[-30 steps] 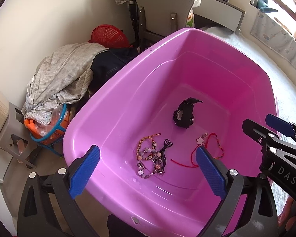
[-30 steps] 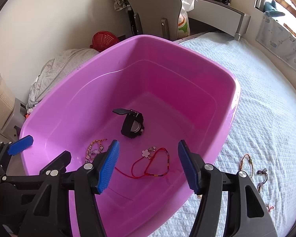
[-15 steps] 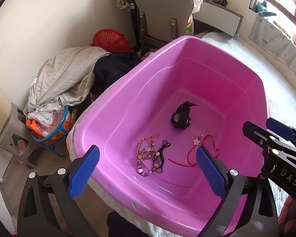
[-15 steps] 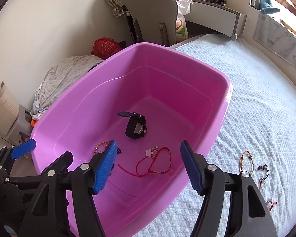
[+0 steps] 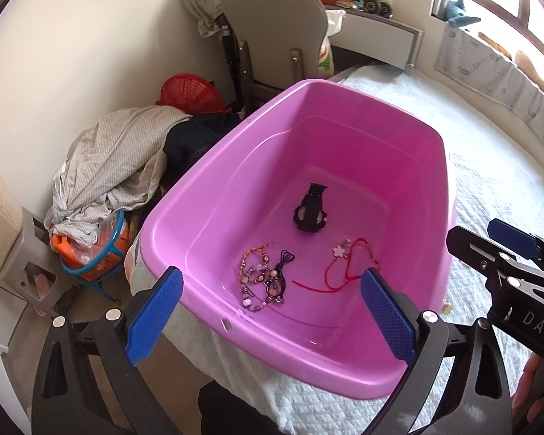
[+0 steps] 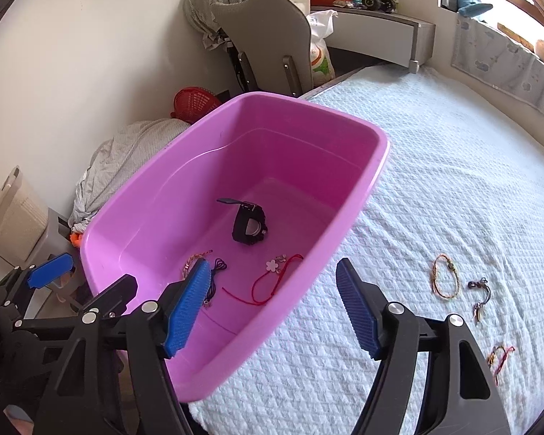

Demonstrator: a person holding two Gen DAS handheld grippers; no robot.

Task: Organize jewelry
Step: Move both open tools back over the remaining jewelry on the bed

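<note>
Jewelry is split between two places. Inside the pink tub, on its floor, lie a black watch toward the middle, a tangle of beaded bracelets at the near left, and a red cord bracelet with a white flower charm at the near right. The three are apart from one another.

On the white bedspread, to the right of the tub, three further pieces remain: a braided loop bracelet, a dark corded piece just beside it on the right, and a small red-and-yellow piece nearer the camera.

The tub rests on the near left edge of the bed, beside a pile of clothes and a red basket.

Left gripper: jaws spread wide above the near rim of the tub, nothing between them.

Right gripper: jaws opening, standing well apart, over the tub's right rim and the bedspread; nothing is gripped. Its left pad overlaps the beaded tangle in the right wrist view.
</note>
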